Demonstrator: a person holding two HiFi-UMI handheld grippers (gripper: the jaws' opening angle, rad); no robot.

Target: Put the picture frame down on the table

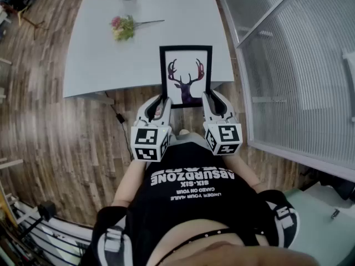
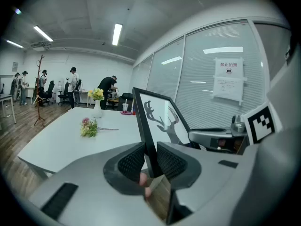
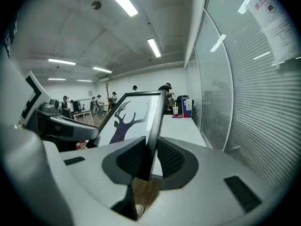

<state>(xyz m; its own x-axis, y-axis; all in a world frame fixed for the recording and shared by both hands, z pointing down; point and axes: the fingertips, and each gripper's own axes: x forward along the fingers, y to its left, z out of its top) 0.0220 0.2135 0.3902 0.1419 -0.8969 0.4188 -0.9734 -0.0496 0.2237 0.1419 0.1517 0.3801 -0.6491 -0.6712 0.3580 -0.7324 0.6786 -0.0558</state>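
Both grippers — left gripper (image 1: 159,108), right gripper (image 1: 211,105) — pinch the picture frame (image 1: 186,76) by its sides, keeping it level above the table (image 1: 100,60).

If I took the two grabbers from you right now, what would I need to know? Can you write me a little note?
Left gripper: shut on the picture frame's left edge.
Right gripper: shut on its right edge.
The frame, with its deer print, is held up between them at the near edge of the white table. A bunch of flowers lies farther back, to the left.
Done: frame gripped on both sides.
Left: lower it onto the bare tabletop, probably just ahead, then open both grippers.
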